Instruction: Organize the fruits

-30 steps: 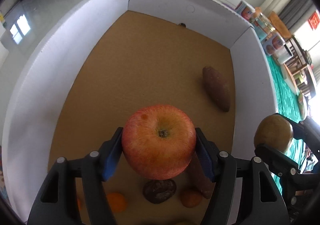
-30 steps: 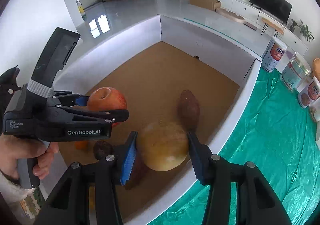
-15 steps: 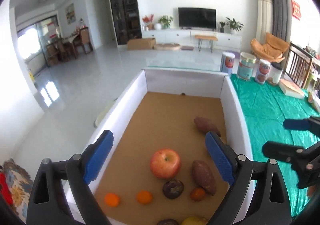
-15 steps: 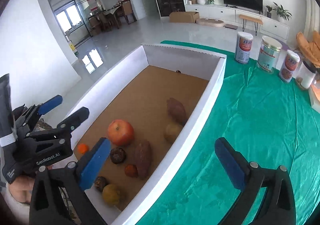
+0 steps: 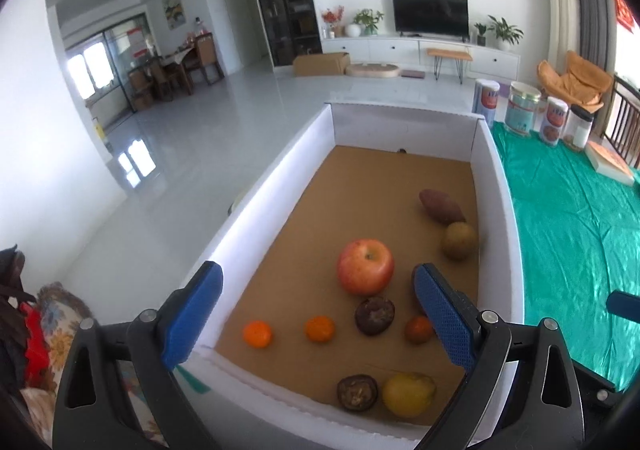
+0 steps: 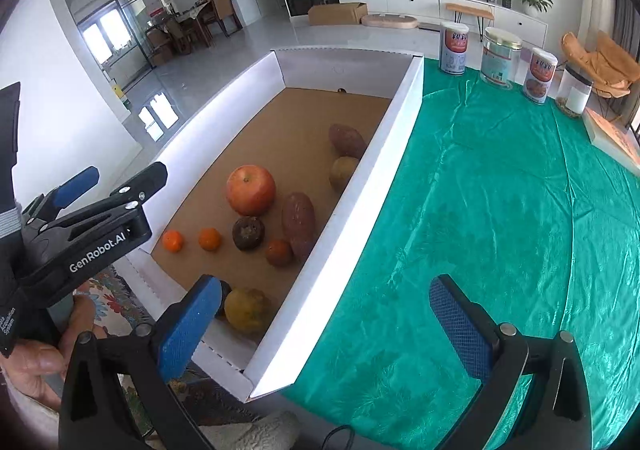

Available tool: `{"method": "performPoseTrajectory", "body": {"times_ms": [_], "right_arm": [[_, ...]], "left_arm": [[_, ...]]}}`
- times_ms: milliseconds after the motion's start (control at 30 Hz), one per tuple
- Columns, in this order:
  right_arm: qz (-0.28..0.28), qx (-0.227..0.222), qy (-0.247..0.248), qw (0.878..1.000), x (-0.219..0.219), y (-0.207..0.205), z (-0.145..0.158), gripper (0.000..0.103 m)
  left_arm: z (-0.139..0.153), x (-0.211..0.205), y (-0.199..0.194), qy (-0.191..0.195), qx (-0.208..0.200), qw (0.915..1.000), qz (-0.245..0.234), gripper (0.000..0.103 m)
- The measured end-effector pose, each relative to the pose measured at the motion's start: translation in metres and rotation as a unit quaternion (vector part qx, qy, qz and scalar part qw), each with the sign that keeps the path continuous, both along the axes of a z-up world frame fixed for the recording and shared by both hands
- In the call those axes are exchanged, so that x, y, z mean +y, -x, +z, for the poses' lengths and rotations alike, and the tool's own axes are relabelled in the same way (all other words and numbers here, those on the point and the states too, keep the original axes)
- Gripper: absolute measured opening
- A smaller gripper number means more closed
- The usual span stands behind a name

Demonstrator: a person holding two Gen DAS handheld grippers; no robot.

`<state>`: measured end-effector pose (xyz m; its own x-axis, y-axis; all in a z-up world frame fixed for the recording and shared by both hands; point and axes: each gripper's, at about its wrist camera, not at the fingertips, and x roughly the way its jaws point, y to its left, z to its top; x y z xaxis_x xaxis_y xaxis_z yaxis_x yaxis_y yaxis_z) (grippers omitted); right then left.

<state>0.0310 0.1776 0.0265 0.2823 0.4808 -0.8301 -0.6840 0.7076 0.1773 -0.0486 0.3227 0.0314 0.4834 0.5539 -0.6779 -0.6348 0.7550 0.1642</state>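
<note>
The right tool filled the bottom of the frame, its blue pads wide apart with nothing between them, above green cloth covering the bench. At centre left stood a white-walled box with a brown floor. On that floor lay a red apple, two small oranges, a dark round fruit, two sweet potatoes, a brownish pear just beside the right wall, and a yellow fruit near the lower corner. The left tool, held by a hand, reached in from the left edge, its jaws opening and empty. Three tins stood at upper right.
</note>
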Motion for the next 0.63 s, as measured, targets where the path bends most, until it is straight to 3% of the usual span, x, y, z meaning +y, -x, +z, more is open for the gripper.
{"method": "performPoseTrajectory", "body": {"times_ms": [133, 500, 633], "right_arm": [[-0.001, 0.0, 0.007, 1.0, 0.008, 0.005, 0.002, 0.103], [0.014, -0.004, 0.031, 0.999, 0.035, 0.017, -0.005, 0.103], [0.026, -0.005, 0.033, 0.999, 0.047, 0.024, -0.008, 0.103]], "left_arm": [[0.001, -0.002, 0.004, -0.004, 0.008, 0.9999, -0.012, 0.098], [-0.003, 0.015, 0.021, 0.043, 0.006, 0.9988, -0.021, 0.098], [-0.005, 0.018, 0.025, 0.04, 0.008, 0.9989, -0.024, 0.098]]}}
